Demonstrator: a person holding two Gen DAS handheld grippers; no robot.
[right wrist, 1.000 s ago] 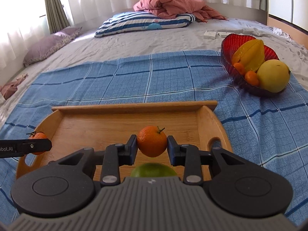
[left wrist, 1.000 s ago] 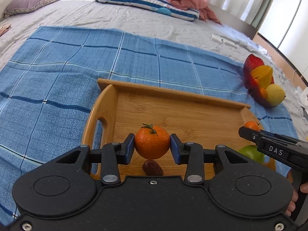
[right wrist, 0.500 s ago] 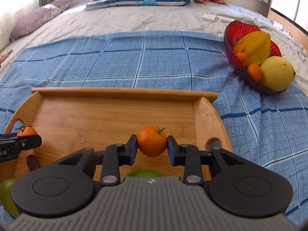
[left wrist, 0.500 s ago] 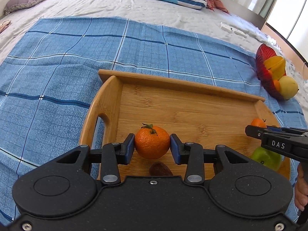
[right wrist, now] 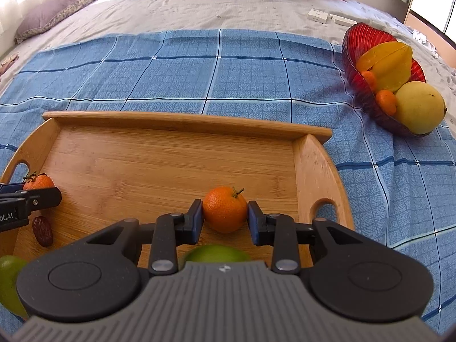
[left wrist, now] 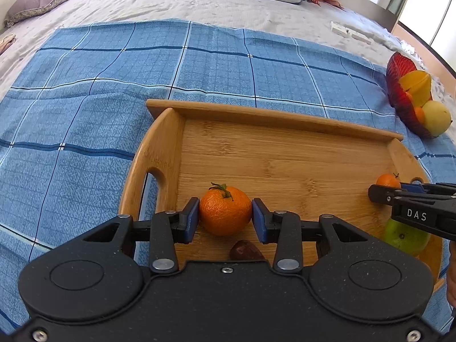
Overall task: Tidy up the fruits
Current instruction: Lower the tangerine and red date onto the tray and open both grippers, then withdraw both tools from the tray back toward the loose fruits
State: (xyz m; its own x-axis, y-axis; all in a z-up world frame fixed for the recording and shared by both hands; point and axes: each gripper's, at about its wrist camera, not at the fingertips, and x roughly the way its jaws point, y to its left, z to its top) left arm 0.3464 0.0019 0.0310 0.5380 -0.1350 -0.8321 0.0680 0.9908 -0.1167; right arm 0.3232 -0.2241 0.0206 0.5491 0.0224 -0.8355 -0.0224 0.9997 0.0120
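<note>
I'm clamping the left claw (left wrist: 225, 216) on one mandarin (left wrist: 225, 213) and the right claw (right wrist: 224, 219) on another mandarin (right wrist: 224, 209), both hanging low over the wooden tray (left wrist: 285, 154); a date (left wrist: 245, 252) is lying just behind the left claw.

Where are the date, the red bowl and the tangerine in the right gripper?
date (right wrist: 42, 230): right wrist view, middle of its skin.
red bowl (right wrist: 359, 37): right wrist view, bare inner wall.
tangerine (right wrist: 224, 209): right wrist view, front peel.
</note>
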